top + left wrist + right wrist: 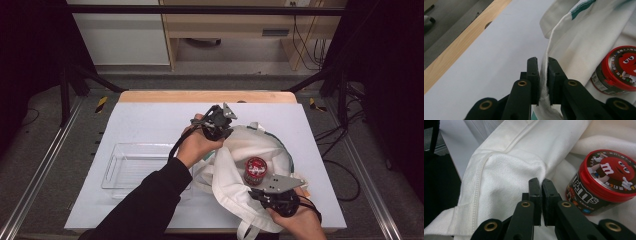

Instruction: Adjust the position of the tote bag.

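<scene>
white tote bag is pinched at its rim by both the left gripper and right gripper, red-lidded candy tub sat inside

On the table, a cloth bag lies right of centre in the high view, a candy tub standing inside it. A plastic tray sits to the bag's left. The left gripper is at the bag's upper edge, the right gripper at its lower edge.
</scene>
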`<state>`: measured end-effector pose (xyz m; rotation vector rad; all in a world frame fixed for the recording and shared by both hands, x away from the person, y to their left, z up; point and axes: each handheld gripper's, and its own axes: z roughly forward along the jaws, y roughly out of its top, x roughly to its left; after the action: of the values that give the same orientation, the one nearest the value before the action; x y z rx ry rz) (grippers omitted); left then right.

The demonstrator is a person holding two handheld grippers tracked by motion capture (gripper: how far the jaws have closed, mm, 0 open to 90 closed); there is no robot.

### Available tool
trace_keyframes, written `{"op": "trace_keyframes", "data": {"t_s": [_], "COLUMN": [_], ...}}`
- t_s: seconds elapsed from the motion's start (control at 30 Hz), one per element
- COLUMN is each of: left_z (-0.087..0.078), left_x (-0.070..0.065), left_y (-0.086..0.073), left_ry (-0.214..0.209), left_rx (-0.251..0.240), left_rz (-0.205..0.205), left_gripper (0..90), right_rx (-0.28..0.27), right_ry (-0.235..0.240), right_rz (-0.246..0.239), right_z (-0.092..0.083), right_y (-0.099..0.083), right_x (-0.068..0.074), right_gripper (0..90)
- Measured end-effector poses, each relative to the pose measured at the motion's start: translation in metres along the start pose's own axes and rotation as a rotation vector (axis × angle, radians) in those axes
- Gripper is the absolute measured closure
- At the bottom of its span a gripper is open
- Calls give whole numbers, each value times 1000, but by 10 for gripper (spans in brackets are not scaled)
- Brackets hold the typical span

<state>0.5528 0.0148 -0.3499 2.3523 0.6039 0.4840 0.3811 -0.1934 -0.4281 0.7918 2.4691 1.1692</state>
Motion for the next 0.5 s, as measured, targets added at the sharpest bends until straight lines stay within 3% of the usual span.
{"op": "trace_keyframes", "data": {"t_s": [0.5], "left_z": [4], "left_x": [7], "left_y": [-1], "left_ry": [2], "left_rx": [-13], "left_rz": [-28], "left_gripper": [819], "right_rx": [6], "right_ry": [24], "right_rz": [-7], "right_z": [2], "right_y": [-4], "right_x": [2], "right_gripper": [879]}}
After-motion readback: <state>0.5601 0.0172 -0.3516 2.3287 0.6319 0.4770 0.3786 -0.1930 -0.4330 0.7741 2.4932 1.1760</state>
